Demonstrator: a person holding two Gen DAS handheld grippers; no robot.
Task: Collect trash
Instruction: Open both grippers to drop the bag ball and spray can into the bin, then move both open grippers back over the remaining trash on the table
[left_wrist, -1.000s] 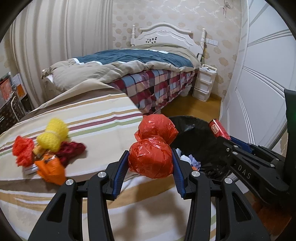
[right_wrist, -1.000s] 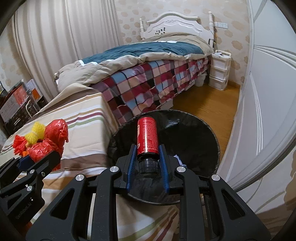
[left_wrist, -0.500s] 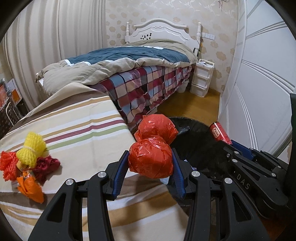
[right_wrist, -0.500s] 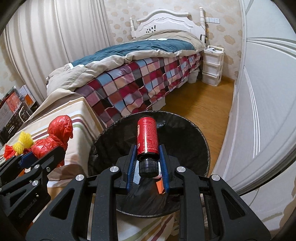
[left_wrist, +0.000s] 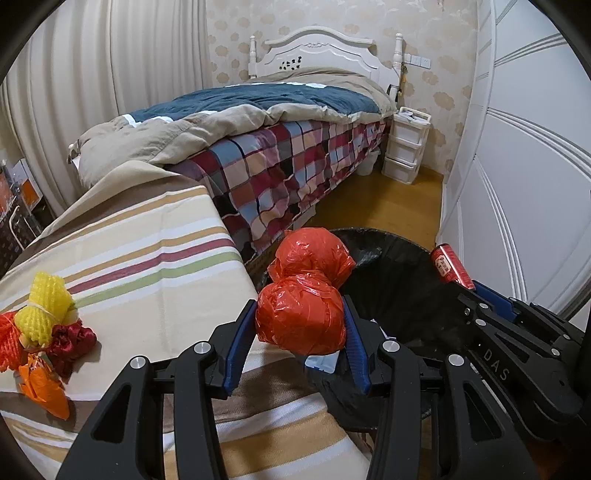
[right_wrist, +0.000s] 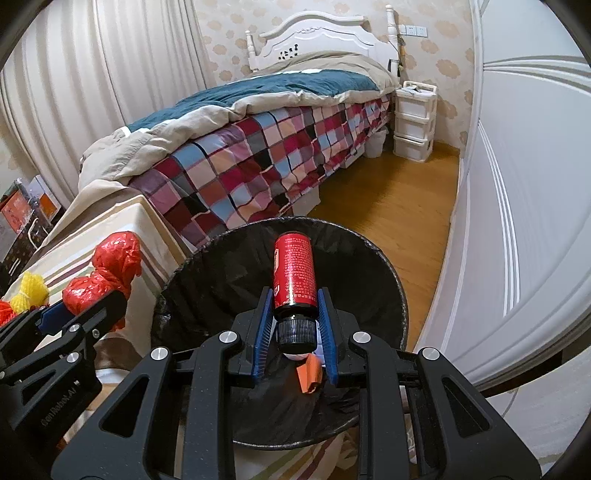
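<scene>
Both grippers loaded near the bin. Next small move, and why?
Probably open the right gripper and drop the red bottle. Its fingers clamp the bottle directly over the open black-lined bin. The left gripper, shut on the red bag bundle, sits only at the bin's edge.

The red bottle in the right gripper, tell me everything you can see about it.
The red bottle is a slim cylinder with a glossy red label covered in small white print and a ribbed black screw cap, still on. It lies along the right gripper, cap toward the camera, base pointing away. The blue pads clamp its lower body from both sides. It hangs over the open black-lined trash bin, touching nothing else.
</scene>
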